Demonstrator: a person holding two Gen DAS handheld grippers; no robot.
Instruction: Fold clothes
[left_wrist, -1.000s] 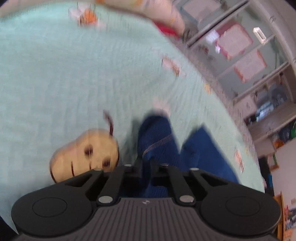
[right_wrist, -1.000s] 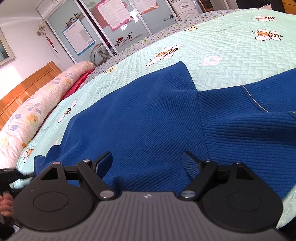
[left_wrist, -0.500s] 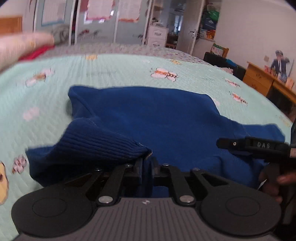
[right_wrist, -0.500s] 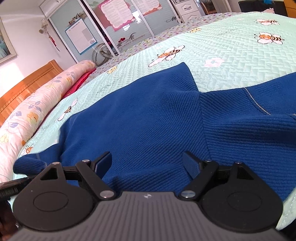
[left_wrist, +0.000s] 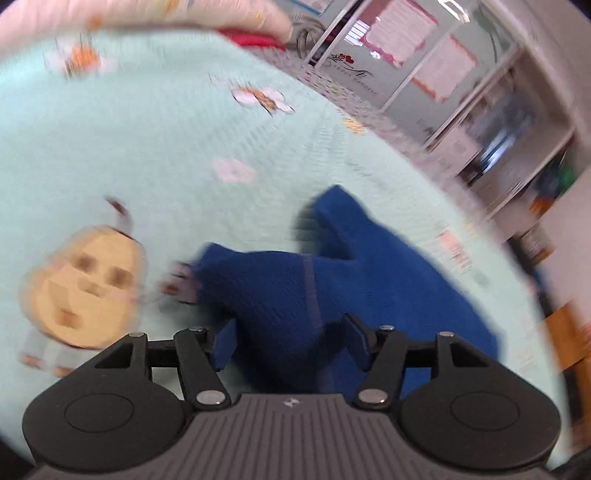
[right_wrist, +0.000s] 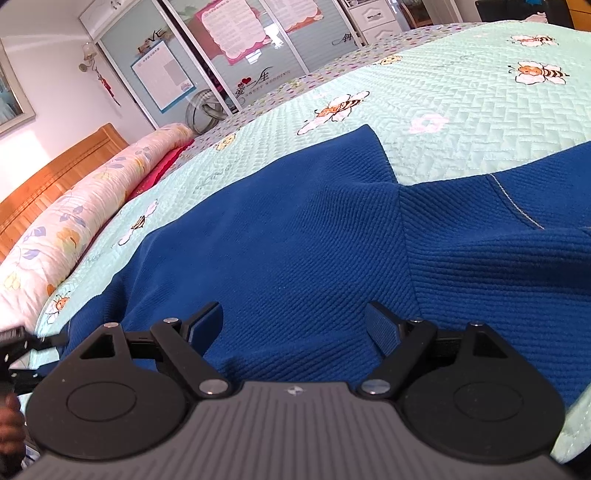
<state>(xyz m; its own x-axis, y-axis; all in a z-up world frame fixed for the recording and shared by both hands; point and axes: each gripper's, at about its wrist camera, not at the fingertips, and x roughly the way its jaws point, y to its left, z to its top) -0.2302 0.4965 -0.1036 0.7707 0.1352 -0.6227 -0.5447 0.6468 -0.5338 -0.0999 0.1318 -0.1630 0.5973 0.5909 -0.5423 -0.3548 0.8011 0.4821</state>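
Hovering over blue sweater (right_wrist: 295, 229), both jaws spread

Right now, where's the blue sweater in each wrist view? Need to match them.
Left wrist: blue sweater sits lower centre-right, blurred, running from mid-frame down between the open fingers.
Right wrist: blue sweater fills the middle and right of the frame, spread flat, just ahead of the open fingers.
Shared landmark: the rolled floral quilt at the far edge of the mint bedspread; top-left in left wrist, left side in right wrist.
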